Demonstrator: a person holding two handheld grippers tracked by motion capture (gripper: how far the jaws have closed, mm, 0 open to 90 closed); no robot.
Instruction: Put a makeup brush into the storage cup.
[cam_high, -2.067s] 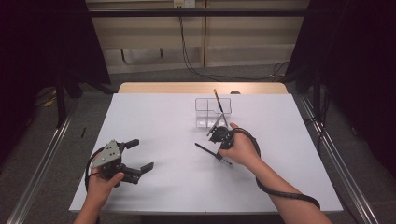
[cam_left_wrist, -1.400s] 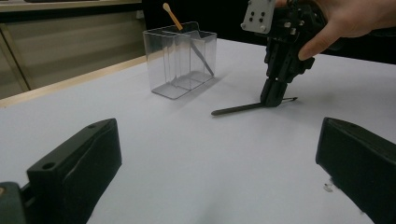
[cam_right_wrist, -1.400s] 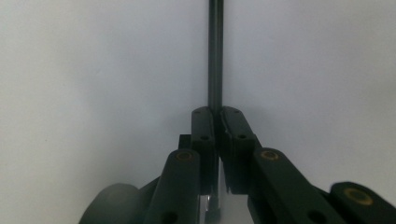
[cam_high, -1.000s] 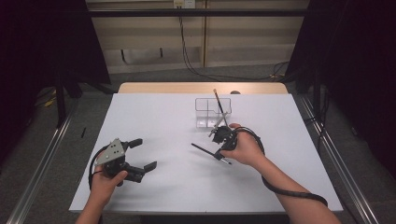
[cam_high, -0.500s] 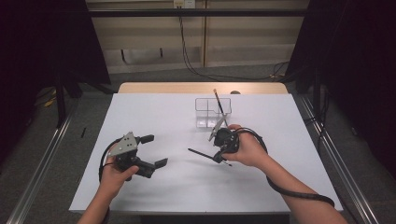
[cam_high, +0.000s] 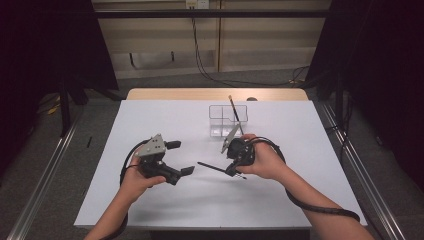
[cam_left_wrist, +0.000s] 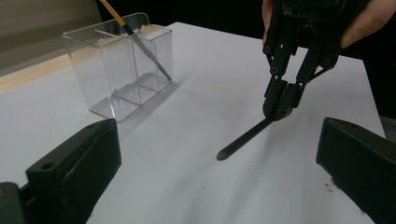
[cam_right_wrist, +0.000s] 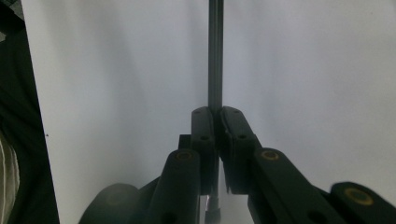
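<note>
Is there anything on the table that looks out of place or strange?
Nothing stands out. The right gripper is shut on a dark pen, the left gripper is open, and the clear organizer stands upright holding a pencil.

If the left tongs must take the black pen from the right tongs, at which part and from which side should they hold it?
Probably the free middle of the pen, between its rounded tip and the right tongs. The right tongs clamp one end, and the rest juts out bare over the table. The left tongs are open and face it, so they could come from the tip's side, one jaw on each side of the thin shaft.
</note>
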